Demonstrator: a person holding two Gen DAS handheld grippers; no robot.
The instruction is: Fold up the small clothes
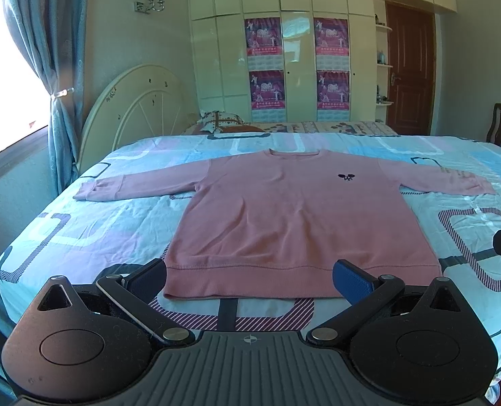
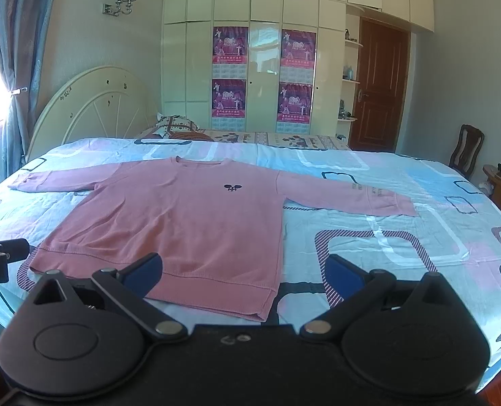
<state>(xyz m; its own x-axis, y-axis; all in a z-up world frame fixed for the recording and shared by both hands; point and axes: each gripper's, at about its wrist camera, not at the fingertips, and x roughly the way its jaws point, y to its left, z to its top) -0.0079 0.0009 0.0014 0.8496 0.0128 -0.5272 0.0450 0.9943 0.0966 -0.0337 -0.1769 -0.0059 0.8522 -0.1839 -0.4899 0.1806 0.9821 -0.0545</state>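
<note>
On the patterned bed sheet (image 1: 81, 223), a pink sweatshirt (image 1: 284, 209) is laid flat, front side up, with the neckline toward the far side and the hem nearest the cameras. Both sleeves are spread out to the sides, the left sleeve (image 1: 132, 186) and the right sleeve (image 2: 352, 191) each lying fully extended on the sheet. No fold is observed in any part of the garment; folding is judged not yet begun, and every fold remains to be made. The left gripper (image 1: 248, 279) is held above the near hem, its fingers spread wide and nothing held. The right gripper (image 2: 243, 275) is positioned over the hem's right corner, likewise spread wide and empty. Neither gripper is seen touching the fabric.
</note>
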